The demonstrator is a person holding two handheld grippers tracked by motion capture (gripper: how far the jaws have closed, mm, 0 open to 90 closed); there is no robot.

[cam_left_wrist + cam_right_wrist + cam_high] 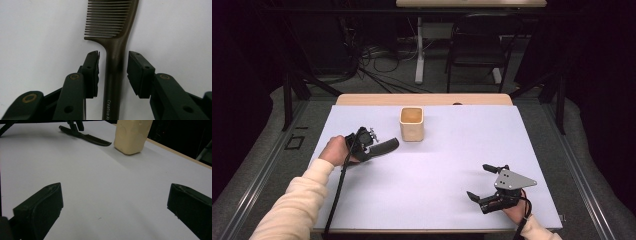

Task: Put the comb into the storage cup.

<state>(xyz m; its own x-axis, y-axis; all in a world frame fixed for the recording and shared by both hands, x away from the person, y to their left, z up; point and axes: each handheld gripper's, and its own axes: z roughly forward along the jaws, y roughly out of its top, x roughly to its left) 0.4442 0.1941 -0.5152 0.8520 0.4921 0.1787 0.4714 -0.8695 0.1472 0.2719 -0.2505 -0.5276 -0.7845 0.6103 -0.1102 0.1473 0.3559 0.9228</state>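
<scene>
A dark brown comb (113, 30) lies flat on the white sheet, its teeth pointing away from me. My left gripper (113, 53) is open and straddles the comb's handle, one pad (93, 72) on each side with a thin gap. In the high view the comb (387, 146) sticks out to the right of my left gripper (373, 145), left of a beige wooden cup (412, 124). At the front right, my right gripper (478, 180) is wide open and holds nothing. In the right gripper view, my right gripper (115, 187) faces the comb (92, 138) and cup (131, 135).
The white sheet (437, 165) covers most of the wooden table (362, 99). Behind the table are a black chair (477, 45), a table leg (419, 50) and floor cables. The left gripper's black cable (337, 195) trails toward the front edge.
</scene>
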